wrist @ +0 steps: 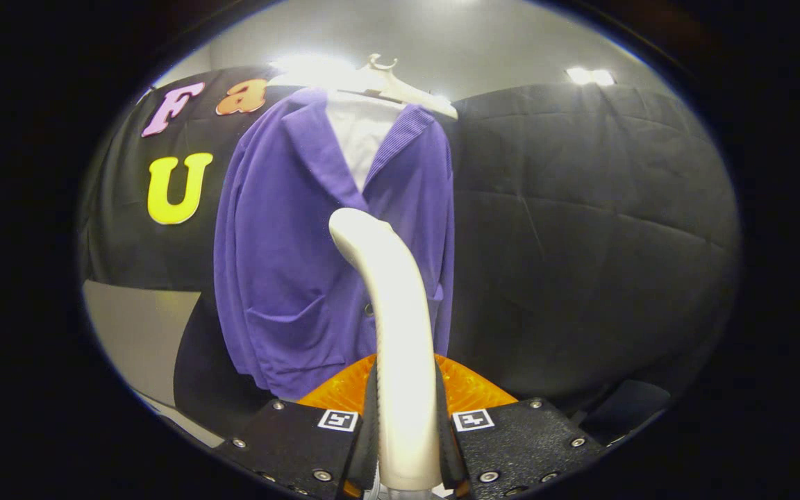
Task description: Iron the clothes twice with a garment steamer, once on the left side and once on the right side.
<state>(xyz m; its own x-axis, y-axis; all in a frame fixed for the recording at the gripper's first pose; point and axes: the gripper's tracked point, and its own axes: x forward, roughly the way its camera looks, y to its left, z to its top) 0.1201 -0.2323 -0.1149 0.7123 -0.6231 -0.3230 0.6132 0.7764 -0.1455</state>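
The black quilted cloth wall (594,229) of the booth is spreading across the whole background, folding at a corner behind the clothes. In front of it, a purple soft-fabric jacket (289,264) with a wide lapel and a patch pocket is hanging upright over a white inner garment (358,135), both draped on a pale hanger (389,80) whose hook is showing at the top. The jacket is hanging well beyond the fingers, slightly to the left of the line they are pointing along.

The black hand-held gripper (407,430) is closing its two fingers on the cream-white curved plastic handle of the garment steamer (393,326); both fingers are pressing against the handle's sides, with no gap showing. The handle is rising from between them and bending toward the jacket, its rounded tip overlapping the jacket's front opening around mid-height. Whether the tip is touching the fabric cannot be told.

An orange ribbed translucent piece (466,385) is sitting just ahead of the fingers, behind the handle's base.
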